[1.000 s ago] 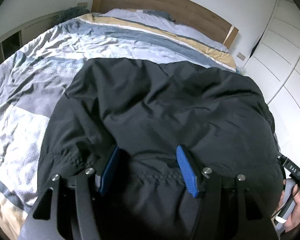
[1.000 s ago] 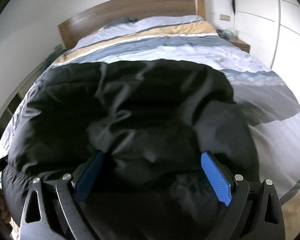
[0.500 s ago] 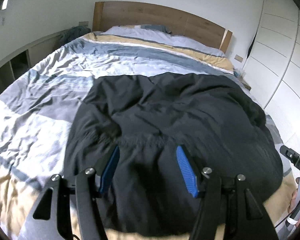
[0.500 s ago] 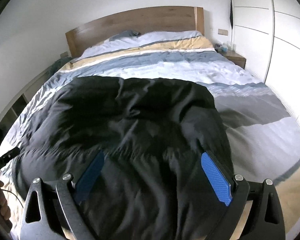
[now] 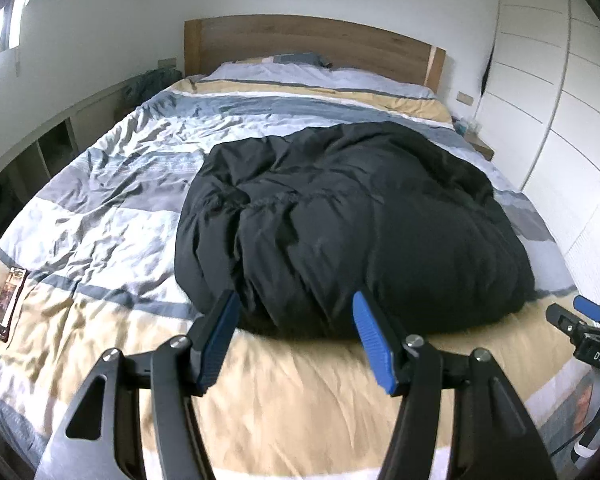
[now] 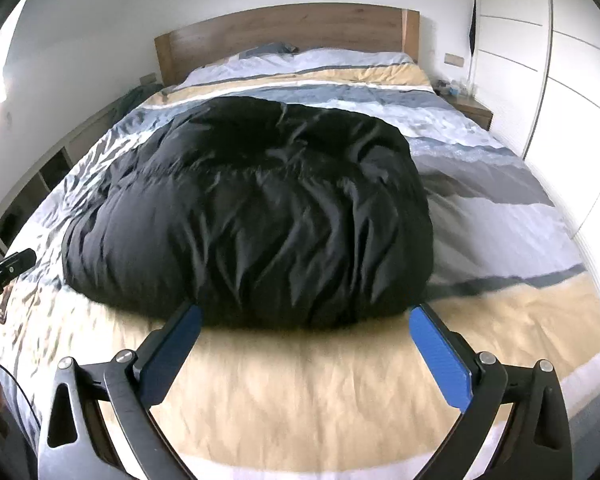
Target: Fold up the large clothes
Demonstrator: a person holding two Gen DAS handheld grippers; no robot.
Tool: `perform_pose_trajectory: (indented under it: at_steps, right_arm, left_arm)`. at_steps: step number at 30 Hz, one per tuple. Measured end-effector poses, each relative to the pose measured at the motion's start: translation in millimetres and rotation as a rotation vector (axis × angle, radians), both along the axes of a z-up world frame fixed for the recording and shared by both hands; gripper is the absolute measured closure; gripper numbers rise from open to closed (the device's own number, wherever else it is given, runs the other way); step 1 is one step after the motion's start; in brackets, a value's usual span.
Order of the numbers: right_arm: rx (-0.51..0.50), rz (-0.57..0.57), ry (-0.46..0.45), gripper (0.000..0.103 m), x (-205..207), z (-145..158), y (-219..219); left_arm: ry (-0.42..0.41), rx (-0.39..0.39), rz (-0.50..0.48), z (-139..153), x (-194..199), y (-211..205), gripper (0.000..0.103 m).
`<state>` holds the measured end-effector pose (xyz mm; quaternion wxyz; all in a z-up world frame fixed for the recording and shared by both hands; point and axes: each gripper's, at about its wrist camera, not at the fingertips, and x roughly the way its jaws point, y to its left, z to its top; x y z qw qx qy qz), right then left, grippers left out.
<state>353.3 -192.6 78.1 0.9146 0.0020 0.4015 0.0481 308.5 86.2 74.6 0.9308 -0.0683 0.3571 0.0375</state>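
Observation:
A large black padded jacket (image 5: 352, 232) lies bunched in a rounded heap on the striped duvet (image 5: 112, 208), right of the bed's middle. In the right wrist view the jacket (image 6: 260, 208) fills the centre. My left gripper (image 5: 294, 300) hangs open just short of the jacket's near edge, over the tan stripe, with nothing between its blue pads. My right gripper (image 6: 304, 312) is also back from the near edge; its jaws are opening wide and hold nothing. The right gripper (image 5: 588, 332) shows at the left view's right edge, and the left gripper (image 6: 4, 268) at the other view's left edge.
A wooden headboard (image 5: 312, 48) and pillows (image 5: 300, 72) are at the far end. White wardrobe doors (image 5: 560, 100) run along the right, with a nightstand (image 6: 472, 110) beside the bed. Low shelving (image 5: 40, 152) lines the left wall. A small dark packet (image 5: 8, 304) lies on the duvet's left.
Both grippers drew back and up from over the jacket toward the foot of the bed; the tan stripe now shows beneath them. The right jaws stand slightly wider.

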Motion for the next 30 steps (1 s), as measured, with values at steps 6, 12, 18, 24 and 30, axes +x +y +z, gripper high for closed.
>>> perform_pose_trajectory:
  at_steps: [6, 12, 18, 24, 30]
  right_arm:
    - [0.012, -0.016, -0.013, 0.001, -33, 8, -10]
    - [0.004, -0.040, -0.018, 0.001, -51, 10, -26]
    - [0.042, -0.068, -0.008, 0.001, -48, 0, -51]
    - [0.146, -0.097, 0.038, 0.001, -6, -12, -89]
    - [0.324, -0.089, 0.104, 0.000, 69, -35, -120]
  left_arm:
    - [-0.018, 0.029, -0.022, 9, -30, -14, 0.045]
    - [-0.027, 0.040, -0.029, 10, -45, -18, 0.045]
    - [0.062, -0.007, -0.038, -11, -33, 2, 0.045]
    - [0.168, -0.116, 0.114, -43, 1, 78, 0.045]
    - [0.187, -0.410, 0.173, -72, 53, 179, 0.045]
